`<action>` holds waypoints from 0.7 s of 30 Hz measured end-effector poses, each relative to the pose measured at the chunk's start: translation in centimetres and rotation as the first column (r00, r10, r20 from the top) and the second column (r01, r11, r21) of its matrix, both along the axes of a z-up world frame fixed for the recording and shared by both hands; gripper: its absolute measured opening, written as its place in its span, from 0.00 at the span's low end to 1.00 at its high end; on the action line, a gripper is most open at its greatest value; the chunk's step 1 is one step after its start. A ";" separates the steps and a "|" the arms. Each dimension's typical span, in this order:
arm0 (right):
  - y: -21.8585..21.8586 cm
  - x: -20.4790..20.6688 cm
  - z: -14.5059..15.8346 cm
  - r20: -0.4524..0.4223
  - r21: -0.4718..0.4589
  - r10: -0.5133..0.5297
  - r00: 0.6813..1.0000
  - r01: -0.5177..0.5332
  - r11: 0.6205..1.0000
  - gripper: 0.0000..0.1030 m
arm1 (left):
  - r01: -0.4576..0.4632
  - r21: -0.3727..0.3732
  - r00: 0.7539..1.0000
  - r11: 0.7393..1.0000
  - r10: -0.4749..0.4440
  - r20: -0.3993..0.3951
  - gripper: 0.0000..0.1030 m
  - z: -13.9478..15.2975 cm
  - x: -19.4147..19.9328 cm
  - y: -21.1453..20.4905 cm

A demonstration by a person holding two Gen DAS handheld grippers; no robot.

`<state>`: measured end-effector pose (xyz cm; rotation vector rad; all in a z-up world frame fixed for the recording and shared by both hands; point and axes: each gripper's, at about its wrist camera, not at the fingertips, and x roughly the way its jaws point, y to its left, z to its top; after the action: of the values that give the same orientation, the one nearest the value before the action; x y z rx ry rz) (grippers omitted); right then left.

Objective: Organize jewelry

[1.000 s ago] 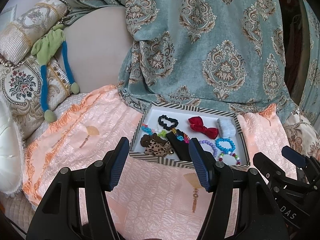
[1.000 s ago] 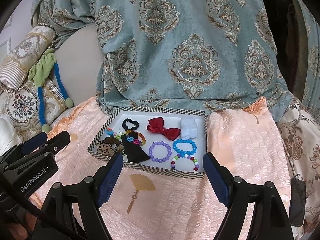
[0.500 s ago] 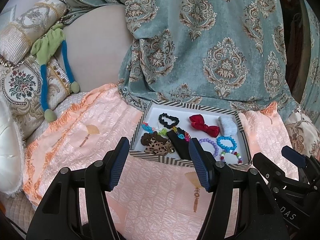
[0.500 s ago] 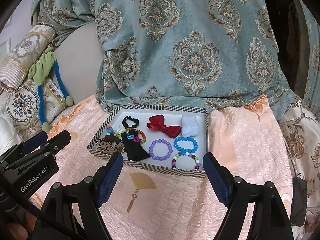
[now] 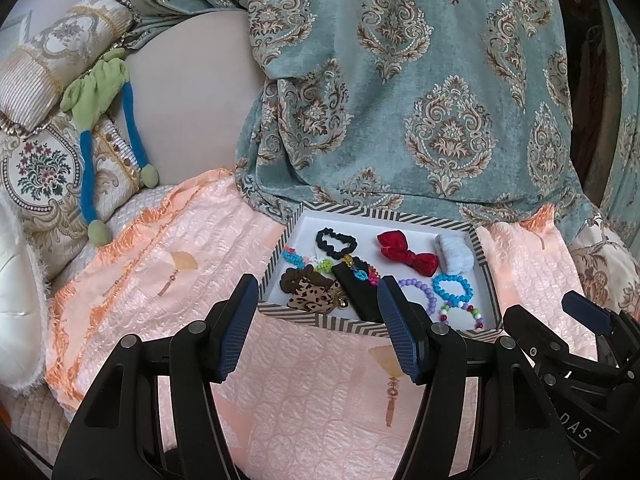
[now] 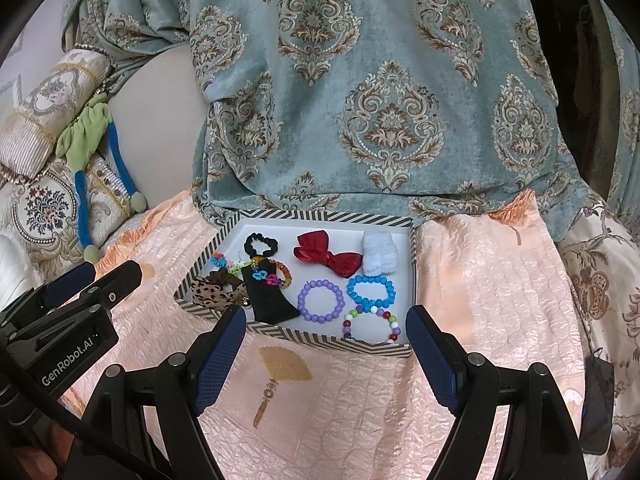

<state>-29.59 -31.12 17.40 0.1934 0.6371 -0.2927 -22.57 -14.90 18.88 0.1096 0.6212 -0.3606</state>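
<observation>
Striped-rim tray (image 6: 328,220) lay on a peach quilted bedspread (image 6: 480,300), its far edge against a draped teal damask fabric (image 6: 360,100).

Left gripper (image 5: 316,320) hovered short of the tray's near rim, jaws apart, nothing between them. Right gripper (image 6: 326,350) was likewise short of the near rim, jaws spread wide and empty. In the right wrist view the left gripper's body showed at 8 o'clock; in the left wrist view the right gripper's body showed at 4 o'clock.

Tray contents, clock directions taken from the tray's middle in the right wrist view:
- black scrunchie (image 6: 261,244) at 11 o'clock
- red bow (image 6: 326,258) at 12 o'clock
- white fluffy piece (image 6: 380,258) at 1 to 2 o'clock, by the right wall
- blue bead bracelet (image 6: 371,290) at 3 o'clock, touching the white piece's near end
- purple bead bracelet (image 6: 321,300) near centre, just beside the blue one
- multicolour bead bracelet (image 6: 371,324) at 5 o'clock, by the near rim
- black cloth piece (image 6: 268,296) at 8 o'clock, with small coloured clips on its far end
- leopard-print bow (image 6: 214,292) at 9 o'clock, in the left corner

Beyond the bedspread at 9 to 10 o'clock: embroidered cushions (image 5: 36,168) with a green and blue soft toy (image 5: 96,92) draped over them.
</observation>
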 end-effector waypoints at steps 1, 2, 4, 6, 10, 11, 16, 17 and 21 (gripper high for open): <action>0.0 0.0 0.0 0.000 0.000 -0.001 1.000 0.001 1.000 0.78 | 0.000 -0.001 1.000 1.000 0.000 -0.003 0.60 0.0 0.0 0.0; 0.0 0.0 0.0 -0.001 0.000 0.000 1.000 0.000 1.000 0.78 | -0.001 -0.002 1.000 1.000 0.001 -0.005 0.60 0.0 0.1 -0.1; 0.0 0.0 -0.1 -0.002 0.001 0.000 1.000 0.000 1.000 0.78 | -0.002 -0.002 1.000 1.000 0.002 -0.008 0.60 0.0 0.1 -0.1; 0.0 0.1 -0.2 -0.005 0.003 0.001 1.000 -0.001 1.000 0.78 | -0.002 0.000 1.000 1.000 0.002 -0.009 0.60 0.0 0.1 -0.2; -0.1 0.3 -0.4 -0.009 0.006 0.003 1.000 -0.003 1.000 0.78 | 0.001 0.002 1.000 1.000 -0.001 -0.012 0.60 -0.2 0.2 -0.3; -0.1 0.3 -0.4 -0.010 0.006 0.003 1.000 -0.003 1.000 0.78 | 0.002 0.002 1.000 1.000 -0.002 -0.015 0.60 -0.2 0.3 -0.3; -0.3 0.3 -0.7 -0.011 0.010 0.003 1.000 -0.003 1.000 0.78 | 0.008 0.004 1.000 1.000 -0.007 -0.027 0.60 -0.8 0.5 -0.5; -0.5 0.3 -0.8 -0.013 0.013 0.001 1.000 -0.001 1.000 0.78 | 0.010 0.004 1.000 1.000 -0.010 -0.027 0.60 -0.9 0.5 -0.6; -1.7 0.3 -1.4 -0.017 0.029 -0.010 1.000 0.011 1.000 0.78 | 0.012 0.006 0.999 1.000 -0.012 -0.034 0.60 -1.3 0.7 -0.7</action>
<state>-29.28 -32.83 15.96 0.2219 0.6579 -0.2958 -21.82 -15.56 17.61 0.1135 0.6557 -0.3729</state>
